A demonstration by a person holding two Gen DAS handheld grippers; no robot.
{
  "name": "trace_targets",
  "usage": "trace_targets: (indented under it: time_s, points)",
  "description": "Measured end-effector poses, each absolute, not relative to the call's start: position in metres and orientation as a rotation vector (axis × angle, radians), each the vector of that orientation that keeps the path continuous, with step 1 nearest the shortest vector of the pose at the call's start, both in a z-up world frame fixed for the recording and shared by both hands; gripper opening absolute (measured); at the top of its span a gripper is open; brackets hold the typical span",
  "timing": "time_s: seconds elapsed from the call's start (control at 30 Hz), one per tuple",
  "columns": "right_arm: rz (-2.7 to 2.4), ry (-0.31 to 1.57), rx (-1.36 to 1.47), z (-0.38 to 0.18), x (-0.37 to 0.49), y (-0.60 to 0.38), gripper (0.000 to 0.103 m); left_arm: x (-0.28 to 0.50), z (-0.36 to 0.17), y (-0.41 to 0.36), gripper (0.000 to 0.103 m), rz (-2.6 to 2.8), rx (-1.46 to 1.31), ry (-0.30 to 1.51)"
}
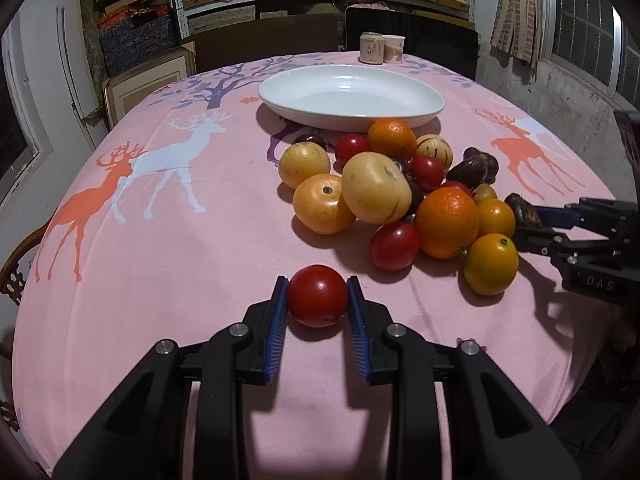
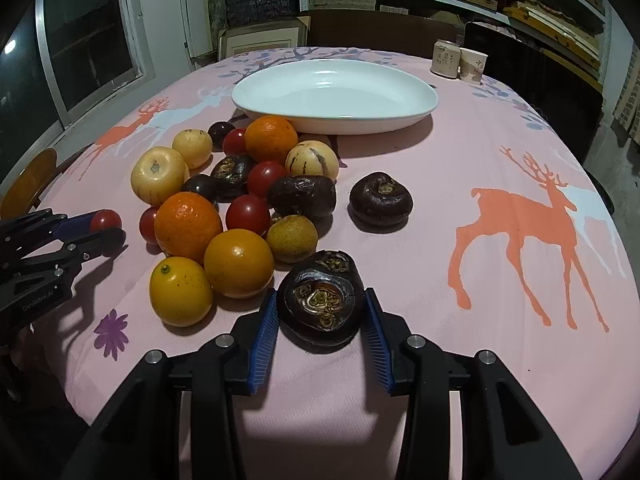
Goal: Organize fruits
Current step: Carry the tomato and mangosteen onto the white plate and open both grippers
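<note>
My left gripper point(image 1: 318, 294) is shut on a red tomato point(image 1: 318, 296), low over the pink tablecloth, in front of the fruit pile. My right gripper point(image 2: 320, 312) is shut on a dark brown water chestnut point(image 2: 320, 304), at the pile's right side; it also shows in the left wrist view point(image 1: 524, 220). The pile holds oranges point(image 1: 446, 222), yellow melons point(image 1: 376, 188), tomatoes point(image 1: 394, 246) and dark chestnuts point(image 2: 380, 200). An empty white oval plate point(image 1: 352, 96) lies beyond the pile.
Two paper cups point(image 1: 382, 48) stand at the table's far edge. Dark chairs and shelves with boxes are behind the table. A wooden chair back point(image 2: 28, 184) sits at the table's left side.
</note>
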State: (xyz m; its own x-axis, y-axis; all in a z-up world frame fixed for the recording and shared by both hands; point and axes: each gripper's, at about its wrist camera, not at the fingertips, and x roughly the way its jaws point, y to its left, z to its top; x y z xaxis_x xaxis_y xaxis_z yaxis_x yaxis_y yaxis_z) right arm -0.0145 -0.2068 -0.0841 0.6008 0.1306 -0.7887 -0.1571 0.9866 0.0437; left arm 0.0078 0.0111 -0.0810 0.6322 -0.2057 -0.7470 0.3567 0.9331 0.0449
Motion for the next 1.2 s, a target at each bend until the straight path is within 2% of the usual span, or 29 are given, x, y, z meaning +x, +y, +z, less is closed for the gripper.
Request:
trace_targets:
  time_s: [0.33,0.53,0.7,0.83,1.03,1.2]
  points:
    - [0.154,0.857,0.011,-0.060,-0.034,-0.230,0.043,-0.001,-0.050,0.019,0.028,-0.347,0.148,0.780]
    - [0.150,0.796,-0.013,-0.023,-0.015,-0.242,0.043,0.021,-0.015,0.000,0.029,-0.386,0.174,0.739]
    - [0.172,0.772,-0.033,0.012,0.041,-0.252,0.043,0.082,0.013,-0.026,0.029,-0.407,0.186,0.721]
    - [0.197,0.797,-0.028,0.020,0.113,-0.253,0.043,0.157,0.016,-0.051,0.029,-0.420,0.186,0.765]
    - [0.219,0.894,-0.024,-0.017,0.228,-0.247,0.043,0.276,-0.027,-0.083,0.029,-0.394,0.173,0.940]
    - [0.222,0.968,0.001,-0.050,0.282,-0.237,0.044,0.329,-0.063,-0.091,0.029,-0.357,0.170,1.041]
